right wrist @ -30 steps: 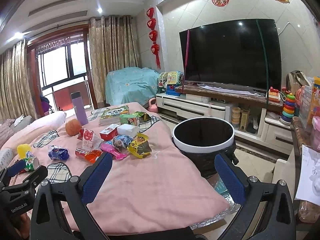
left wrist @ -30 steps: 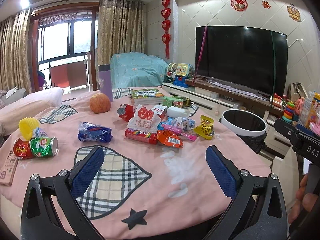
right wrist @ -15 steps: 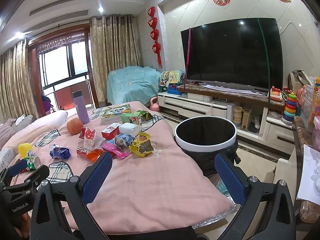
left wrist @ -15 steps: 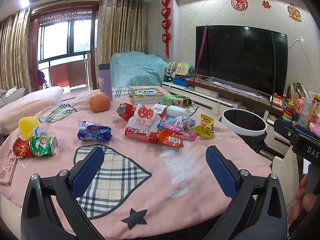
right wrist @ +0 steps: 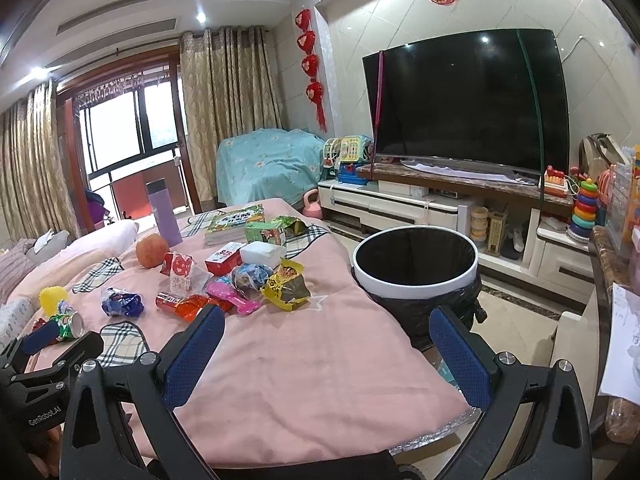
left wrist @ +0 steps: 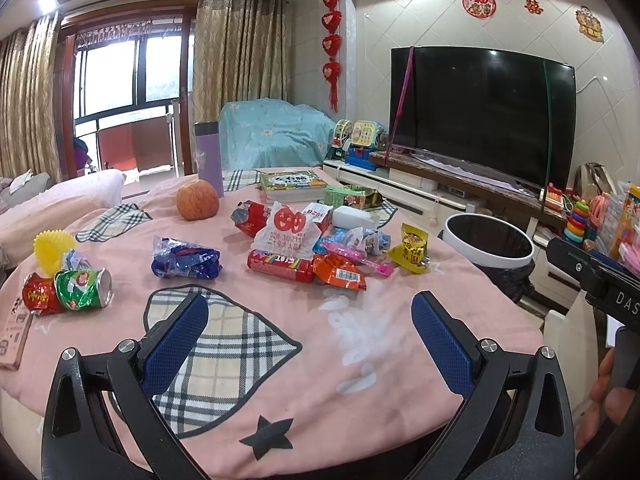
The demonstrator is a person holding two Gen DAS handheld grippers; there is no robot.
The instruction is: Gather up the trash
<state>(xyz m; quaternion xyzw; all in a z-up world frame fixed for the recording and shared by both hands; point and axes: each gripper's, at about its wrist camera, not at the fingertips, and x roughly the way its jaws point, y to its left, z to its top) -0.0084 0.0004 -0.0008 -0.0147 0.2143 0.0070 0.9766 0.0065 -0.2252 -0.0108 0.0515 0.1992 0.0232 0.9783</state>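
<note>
Snack wrappers lie scattered on a table under a pink cloth (left wrist: 360, 344): a blue wrapper (left wrist: 185, 263), a red tube (left wrist: 280, 266), an orange packet (left wrist: 340, 274), a yellow packet (left wrist: 412, 248) (right wrist: 286, 286) and a crushed green can (left wrist: 84, 289). A white-rimmed bin (left wrist: 490, 242) (right wrist: 416, 258) with a black liner stands off the table's right edge. My left gripper (left wrist: 310, 326) hovers open over the near cloth, empty. My right gripper (right wrist: 326, 336) is open and empty too, between the table's corner and the bin.
An orange fruit (left wrist: 197, 200), a purple flask (left wrist: 210, 158), a book (left wrist: 292, 186) and small boxes stand at the table's far side. A TV (right wrist: 468, 104) on a low cabinet fills the right wall. A covered chair (right wrist: 268, 164) sits by the window.
The right gripper has drifted slightly, so the bin and table sit a little nearer in its view. The left gripper has hardly moved. Both stay open.
</note>
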